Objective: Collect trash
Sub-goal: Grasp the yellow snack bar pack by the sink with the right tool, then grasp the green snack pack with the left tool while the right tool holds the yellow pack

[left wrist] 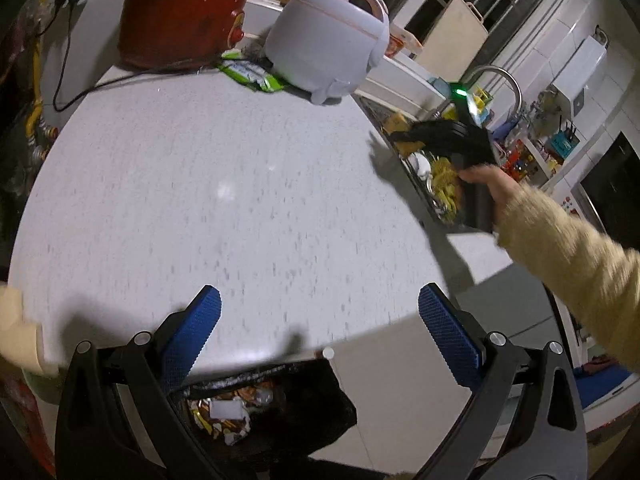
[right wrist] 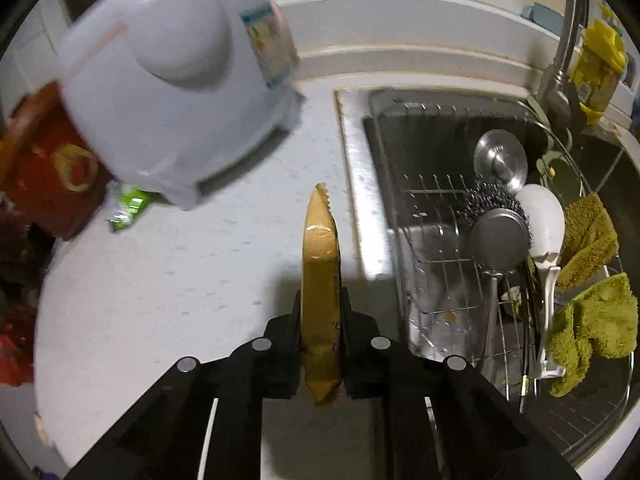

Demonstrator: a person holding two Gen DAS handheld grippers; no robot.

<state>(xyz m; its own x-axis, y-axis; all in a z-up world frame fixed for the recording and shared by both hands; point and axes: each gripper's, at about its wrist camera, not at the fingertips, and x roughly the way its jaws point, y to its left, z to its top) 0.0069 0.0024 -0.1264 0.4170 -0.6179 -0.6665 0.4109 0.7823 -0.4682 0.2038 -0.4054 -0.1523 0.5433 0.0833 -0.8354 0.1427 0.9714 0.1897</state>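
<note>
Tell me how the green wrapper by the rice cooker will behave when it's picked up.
The green wrapper lies flat and crinkled on the counter, so it is probably light and floppy. Its glossy film may slip between pads. One end seems tucked by the rice cooker, so it might snag.

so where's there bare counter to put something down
Bare: the wide white counter between the rice cooker, the bin bag and the sink. Crowded: green wrapper by the red pot; sink full.
</note>
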